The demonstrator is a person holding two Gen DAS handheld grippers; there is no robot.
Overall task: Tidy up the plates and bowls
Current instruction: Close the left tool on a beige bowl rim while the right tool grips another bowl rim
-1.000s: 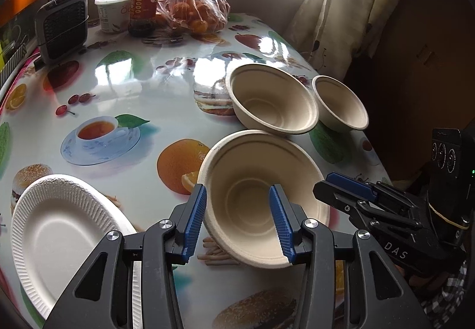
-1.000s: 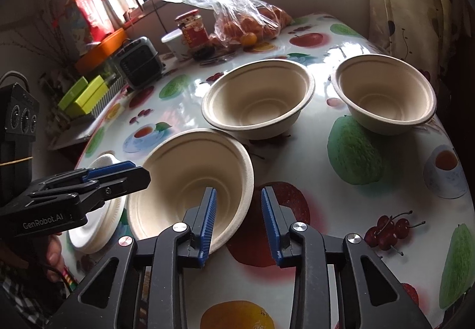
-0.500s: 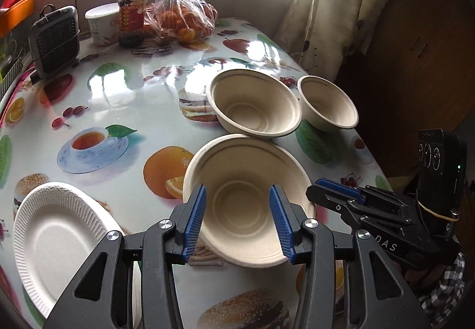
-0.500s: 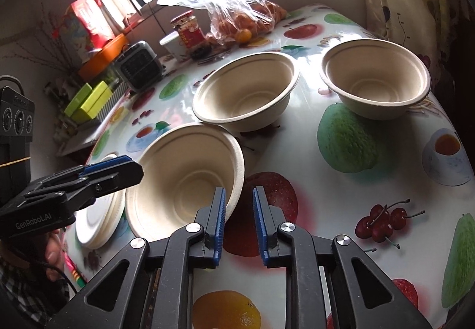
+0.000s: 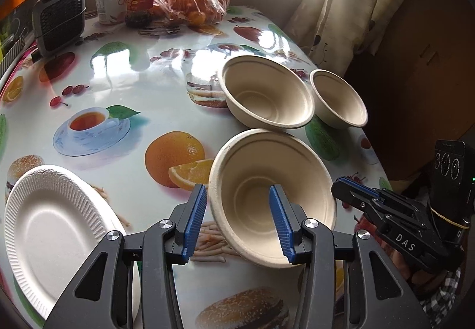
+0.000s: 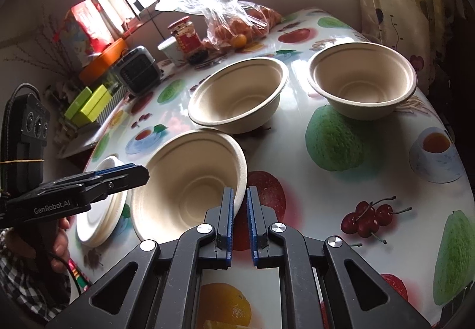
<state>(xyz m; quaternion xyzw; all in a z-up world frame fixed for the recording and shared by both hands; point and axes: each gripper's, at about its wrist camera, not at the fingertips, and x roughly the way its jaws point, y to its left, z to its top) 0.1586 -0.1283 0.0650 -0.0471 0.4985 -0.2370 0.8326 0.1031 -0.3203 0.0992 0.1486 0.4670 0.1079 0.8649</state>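
from the left wrist: nearest bowl (image 5: 271,195) tilted at the table's (image 5: 154,82) near edge, rim lifted toward the left gripper (image 5: 240,219), whose blue pads stand apart on either side of the near rim without pressing it, so open and holding nothing. beside it, a white paper plate (image 5: 50,219) at the left; two more bowls further back, the middle bowl (image 5: 267,97) and the far bowl (image 5: 338,99), close together. right gripper (image 5: 341,185) just at the tilted bowl's right rim. from the right wrist: pads drawn in to a narrow gap with the right-hand rim of that bowl (image 6: 190,180) between them, closed on the thin edge as far as can be judged. to do well from here: keep the pinch firm but light on soft pulp, lift without folding the rim, hold the bowl level, clear the neighbour's edge, then lower it centred into the middle bowl (image 6: 237,94) so that it nests; left gripper (image 6: 130,173) kept out of the path, or used to steady the receiving bowl.
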